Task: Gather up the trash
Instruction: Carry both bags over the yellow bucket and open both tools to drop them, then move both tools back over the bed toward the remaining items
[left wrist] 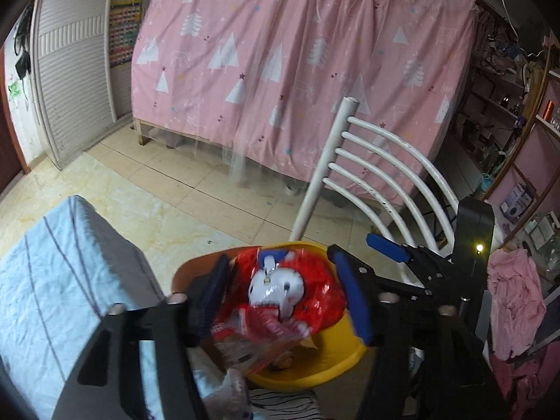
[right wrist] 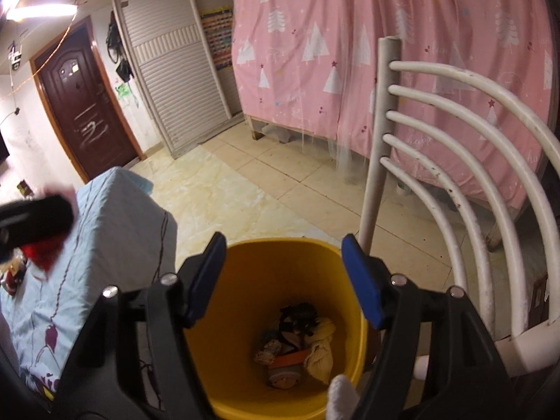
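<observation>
Room: pink tree-print curtain (left wrist: pixel 297 70) was seen behind a white chair (right wrist: pixel 455 161).
Left gripper (left wrist: pixel 290 301): red snack wrapper (left wrist: pixel 297 290) was pinched over the yellow bin (left wrist: pixel 336 357).
Right gripper (right wrist: pixel 283 280): held spread above the bin, nothing gripped.

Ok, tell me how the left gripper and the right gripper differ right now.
The left gripper has a red snack wrapper between its fingers over the yellow bin; the right gripper is open and carries nothing. The left looks motion-blurred, the right sharp. Both have blue pads and are near the bin.
</observation>
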